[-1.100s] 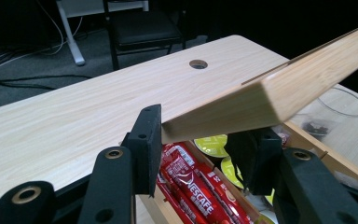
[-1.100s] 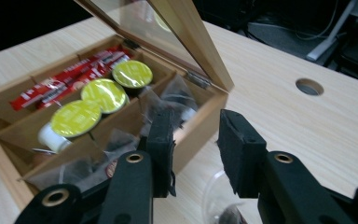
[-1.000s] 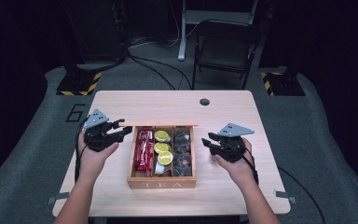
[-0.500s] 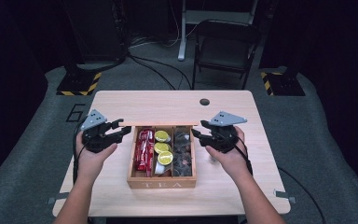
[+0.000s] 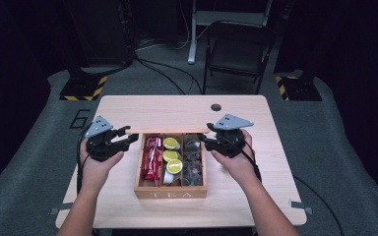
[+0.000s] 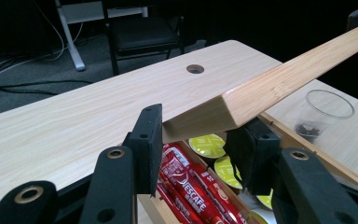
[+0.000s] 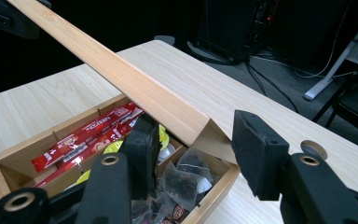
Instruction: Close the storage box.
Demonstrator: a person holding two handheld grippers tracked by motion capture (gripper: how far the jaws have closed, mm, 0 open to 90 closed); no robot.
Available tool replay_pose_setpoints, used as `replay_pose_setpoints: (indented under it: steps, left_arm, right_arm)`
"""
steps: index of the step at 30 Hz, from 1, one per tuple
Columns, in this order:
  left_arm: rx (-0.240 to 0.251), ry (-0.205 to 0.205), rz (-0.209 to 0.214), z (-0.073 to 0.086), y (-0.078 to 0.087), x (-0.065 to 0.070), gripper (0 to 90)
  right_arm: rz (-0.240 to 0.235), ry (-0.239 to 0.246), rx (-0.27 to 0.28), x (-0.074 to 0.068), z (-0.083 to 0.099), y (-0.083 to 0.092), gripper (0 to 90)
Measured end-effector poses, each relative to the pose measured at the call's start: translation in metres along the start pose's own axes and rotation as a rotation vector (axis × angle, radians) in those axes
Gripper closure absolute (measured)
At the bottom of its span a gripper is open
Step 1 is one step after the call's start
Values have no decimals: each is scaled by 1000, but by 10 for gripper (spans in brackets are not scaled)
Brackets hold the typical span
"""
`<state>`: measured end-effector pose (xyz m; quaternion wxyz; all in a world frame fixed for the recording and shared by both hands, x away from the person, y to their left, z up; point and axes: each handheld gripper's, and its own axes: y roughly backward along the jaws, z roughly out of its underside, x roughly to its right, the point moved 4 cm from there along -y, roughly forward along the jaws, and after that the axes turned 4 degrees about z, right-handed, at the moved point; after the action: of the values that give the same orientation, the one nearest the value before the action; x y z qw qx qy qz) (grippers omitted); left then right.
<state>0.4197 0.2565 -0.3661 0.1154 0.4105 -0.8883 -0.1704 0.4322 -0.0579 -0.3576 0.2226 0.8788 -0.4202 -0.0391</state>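
Pinching the lid (image 6: 279, 84), left claw (image 6: 193, 140) grips—right claw (image 7: 191, 140) spread—above NESCAFE sticks (image 6: 191, 186), TEA box (image 5: 170, 192).

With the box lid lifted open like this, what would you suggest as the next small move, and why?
Probably close the right gripper on the lid: its jaws stand apart around that corner, while the left gripper alone clamps the other above the tea box.

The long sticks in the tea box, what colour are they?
Red with white writing. The sachets show best in the left gripper view.
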Motion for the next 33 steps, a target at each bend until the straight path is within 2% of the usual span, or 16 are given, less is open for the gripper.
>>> replay_pose_setpoints:
  steps: [10,15,19,25,31,33]
  left_arm:
    - [-6,5,1,1,2,2,563]
    - [-15,-3,-18,0,2,4,562]
    - [-39,-12,-27,-2,1,5,562]
    - [-36,0,-34,-3,1,5,561]
    - [-62,-21,-26,-2,2,6,561]
    - [-62,-23,-23,-1,2,6,560]
  right_arm:
    - [-8,6,-12,0,0,0,515]
    - [-19,-10,-20,0,1,0,509]
    - [-28,-8,-29,1,0,0,507]
    - [-39,-8,-33,3,-2,-1,508]
    - [-38,2,-54,1,-1,0,508]
    - [-37,8,-47,0,-1,1,508]
